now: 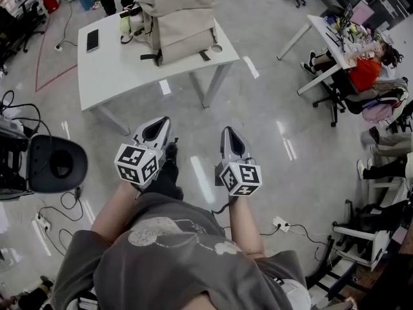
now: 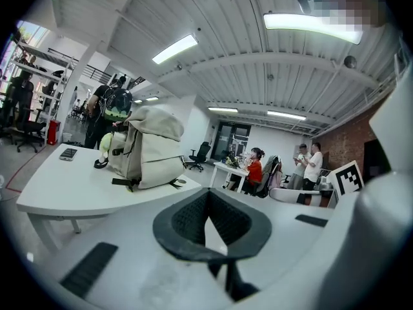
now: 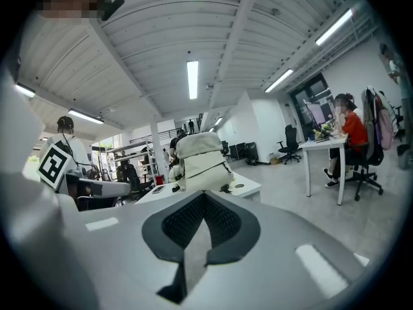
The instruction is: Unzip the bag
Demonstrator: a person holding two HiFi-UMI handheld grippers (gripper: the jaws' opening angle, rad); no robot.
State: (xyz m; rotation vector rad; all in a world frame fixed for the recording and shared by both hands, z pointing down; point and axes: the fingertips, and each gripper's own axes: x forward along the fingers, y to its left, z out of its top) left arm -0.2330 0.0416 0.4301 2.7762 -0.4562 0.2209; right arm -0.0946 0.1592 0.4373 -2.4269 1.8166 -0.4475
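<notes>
Grey T-shirt (image 1: 174,250) and forearms fill the bottom of the head view as I stand on the floor, well short of the white counter (image 1: 122,76). On the left gripper (image 1: 159,121), the fingers (image 2: 184,221) are pressed together with nothing between them. On the right gripper (image 1: 230,132), near it, the fingers (image 3: 226,221) likewise meet at the tips, empty. Both point toward the counter, where a dark phone (image 1: 92,40) lies at the left and the cream bag (image 1: 184,21) stands upright toward the right end, its flap folded over the top. Neither gripper is near it, and no zip pull can be made out from here.

By my reading, the step in hand is the approach, with no unzipping begun. To do it well I should come in squarely and spread both sets of fingers before reaching the bag. One gripper should steady the fabric beside the zip while the other pinches the pull. Drawing along the line of the teeth should keep the bag from sliding or tipping.
</notes>
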